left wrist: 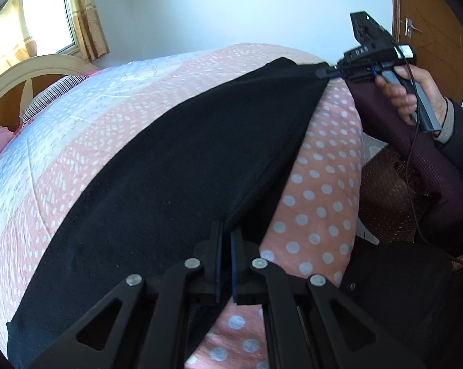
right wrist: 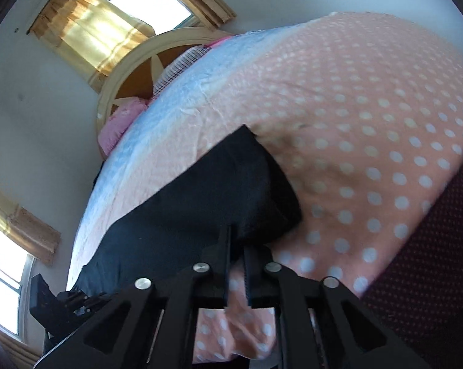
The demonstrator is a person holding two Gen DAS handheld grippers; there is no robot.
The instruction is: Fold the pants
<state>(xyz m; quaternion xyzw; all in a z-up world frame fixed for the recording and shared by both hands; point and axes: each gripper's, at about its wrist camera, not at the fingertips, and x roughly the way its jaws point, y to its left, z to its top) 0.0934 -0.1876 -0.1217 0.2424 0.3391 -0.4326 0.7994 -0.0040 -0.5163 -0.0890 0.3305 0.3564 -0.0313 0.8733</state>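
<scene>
Black pants lie stretched across a pink polka-dot bedspread. My left gripper is shut on the near edge of the pants at the bed's side. My right gripper shows in the left wrist view at the far end, pinching the other corner of the pants. In the right wrist view the right gripper is shut on the dark fabric, and the left gripper shows at lower left holding the far end.
The bed has a cream wooden headboard with pillows at the far left. A wicker basket stands beside the bed on the right. A wooden door is behind. Curtained windows line the wall.
</scene>
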